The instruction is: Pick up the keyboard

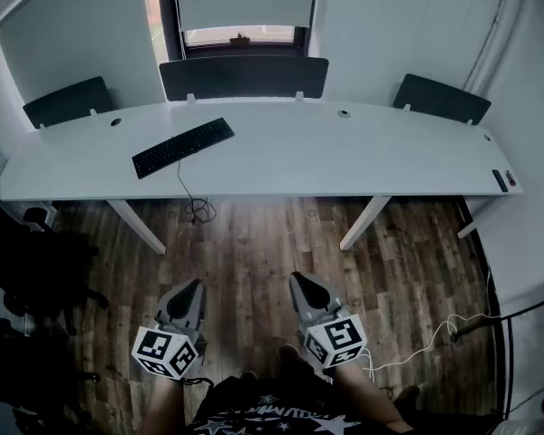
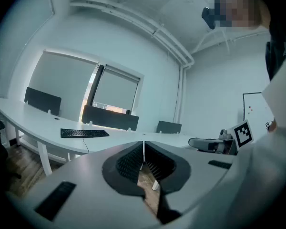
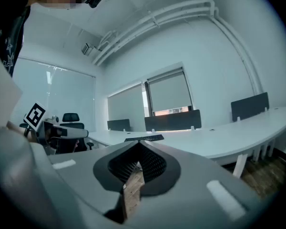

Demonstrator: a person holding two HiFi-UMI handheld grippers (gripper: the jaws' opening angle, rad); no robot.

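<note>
Our left hand-held gripper (image 1: 196, 285) has its jaws fully together w/ nothing btwn them. Our right hand-held gripper (image 1: 298, 280) is the same: jaws pressed together, empty. We hold both low over the wood floor (image 1: 254, 243), side by side, tips pointing fwd toward the bench (image 1: 363, 157) and roughly level, marker cubes nearest our body.

The keyboard (image 1: 182, 147) lies flat on the white bench, left of centre, set at an angle w/ its right end nearer the back edge. Its cable (image 1: 182, 181) drops over the front edge and loops below the bench. The keyboard is well apart from both tools, ahead and slightly left of the left one.

Dark panels (image 1: 244, 77) stand along the bench's back edge. A black chair (image 1: 23, 261) sits at far left.
</note>
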